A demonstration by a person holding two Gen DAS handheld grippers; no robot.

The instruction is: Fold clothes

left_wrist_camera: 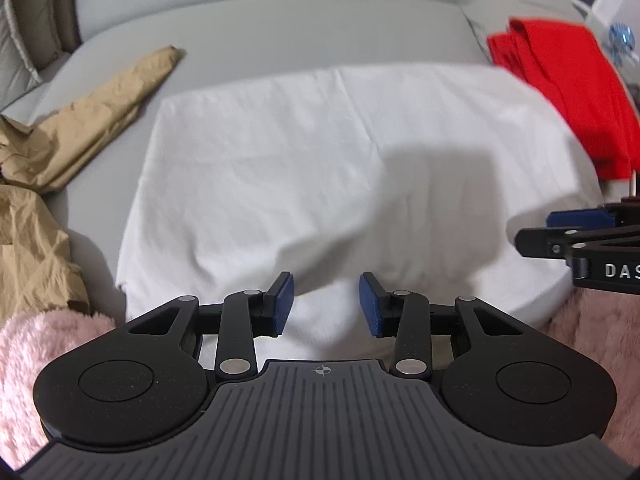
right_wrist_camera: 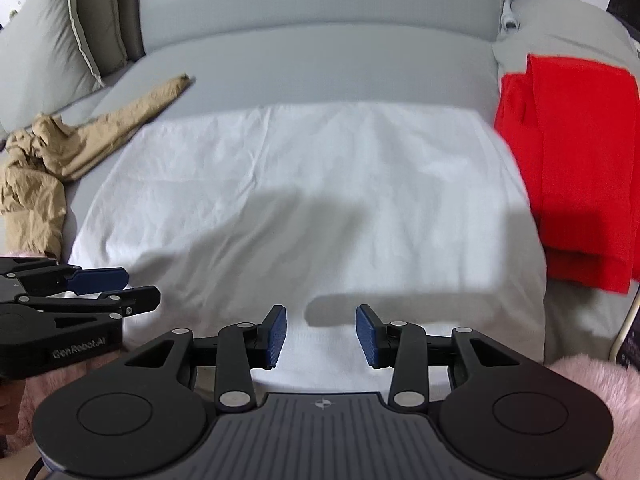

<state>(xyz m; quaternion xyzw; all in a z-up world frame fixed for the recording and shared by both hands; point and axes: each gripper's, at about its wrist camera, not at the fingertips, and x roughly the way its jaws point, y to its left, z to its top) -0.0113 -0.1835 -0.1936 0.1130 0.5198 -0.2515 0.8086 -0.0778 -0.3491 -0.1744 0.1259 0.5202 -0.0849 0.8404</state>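
Observation:
A white garment lies spread flat on the grey sofa seat, roughly rectangular; it also shows in the right wrist view. My left gripper is open and empty, just above the garment's near edge. My right gripper is open and empty, over the near edge too. Each gripper shows in the other's view: the right gripper at the right, the left gripper at the left.
A crumpled tan garment lies left of the white one. A folded red garment lies on the right. A grey cushion stands back left. Pink fluffy sleeves cover the hands.

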